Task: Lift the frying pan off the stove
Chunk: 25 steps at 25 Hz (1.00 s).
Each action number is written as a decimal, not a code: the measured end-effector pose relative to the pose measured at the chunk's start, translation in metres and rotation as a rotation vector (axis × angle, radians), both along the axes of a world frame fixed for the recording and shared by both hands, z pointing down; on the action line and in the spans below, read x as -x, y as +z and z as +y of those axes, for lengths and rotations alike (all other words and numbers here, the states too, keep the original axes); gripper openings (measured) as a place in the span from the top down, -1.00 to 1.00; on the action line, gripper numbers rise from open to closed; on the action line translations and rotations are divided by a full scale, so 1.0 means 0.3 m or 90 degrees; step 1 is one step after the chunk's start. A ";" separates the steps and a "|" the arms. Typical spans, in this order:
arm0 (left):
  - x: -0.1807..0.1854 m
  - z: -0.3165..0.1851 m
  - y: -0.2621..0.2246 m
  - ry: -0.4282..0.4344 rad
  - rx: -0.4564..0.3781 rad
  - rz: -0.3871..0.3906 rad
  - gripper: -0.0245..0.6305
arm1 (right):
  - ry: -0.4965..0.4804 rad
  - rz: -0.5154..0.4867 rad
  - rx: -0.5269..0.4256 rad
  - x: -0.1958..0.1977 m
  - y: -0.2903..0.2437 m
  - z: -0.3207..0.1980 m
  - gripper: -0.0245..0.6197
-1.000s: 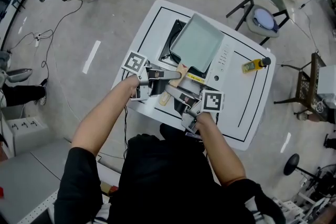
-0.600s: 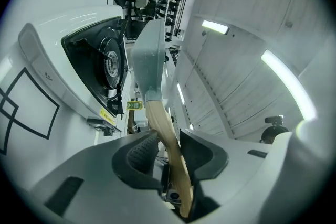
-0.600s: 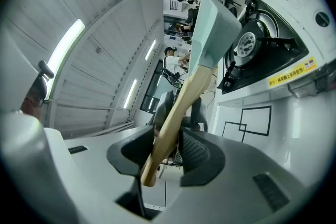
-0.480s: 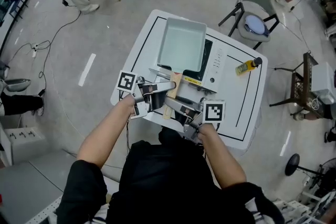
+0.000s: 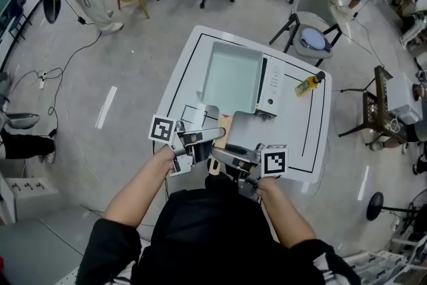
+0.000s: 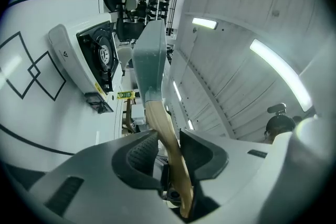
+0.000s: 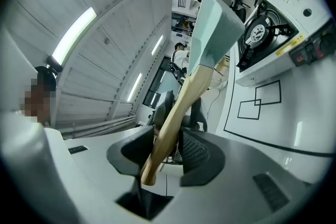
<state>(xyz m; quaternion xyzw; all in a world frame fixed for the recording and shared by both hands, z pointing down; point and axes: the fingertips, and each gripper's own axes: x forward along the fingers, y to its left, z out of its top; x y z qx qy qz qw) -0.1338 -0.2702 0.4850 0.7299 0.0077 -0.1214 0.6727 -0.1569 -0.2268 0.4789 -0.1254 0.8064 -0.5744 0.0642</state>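
Observation:
The frying pan [image 5: 231, 80] is rectangular and pale green, with a wooden handle [image 5: 219, 141]. It hangs in the air above the white table, left of the white stove [image 5: 271, 86]. My left gripper [image 5: 218, 135] and right gripper [image 5: 217, 156] are both shut on the handle, one behind the other. In the left gripper view the handle [image 6: 167, 136] runs between the jaws of the left gripper [image 6: 168, 152] up to the pan [image 6: 149, 52], with the stove [image 6: 86, 57] to the left. In the right gripper view the right gripper [image 7: 168, 147] clamps the handle [image 7: 181, 102]; the pan [image 7: 215, 23] is clear of the stove [image 7: 273, 34].
A yellow bottle [image 5: 307, 84] lies on the table [image 5: 183, 70] right of the stove. Black square outlines mark the tabletop. Office chairs [image 5: 303, 30] stand beyond the table, and cables trail over the floor at the left.
The pan has risen off the stove and shifted left of it, so the burner and control panel now show. Both grippers stayed shut on the handle.

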 end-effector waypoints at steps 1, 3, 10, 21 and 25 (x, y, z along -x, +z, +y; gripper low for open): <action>0.007 0.026 -0.007 0.000 -0.001 0.000 0.49 | 0.002 0.000 -0.001 0.006 -0.005 0.025 0.42; 0.022 0.075 -0.016 0.001 -0.004 -0.001 0.49 | 0.007 -0.002 -0.002 0.019 -0.012 0.074 0.42; 0.075 0.245 -0.033 0.004 -0.006 -0.010 0.48 | 0.014 -0.011 -0.005 0.070 -0.034 0.244 0.42; 0.156 0.548 0.035 0.012 0.009 -0.001 0.48 | 0.009 -0.013 0.005 0.146 0.020 0.547 0.41; 0.174 0.624 0.060 0.010 0.013 -0.010 0.48 | -0.005 -0.016 0.014 0.161 0.035 0.620 0.41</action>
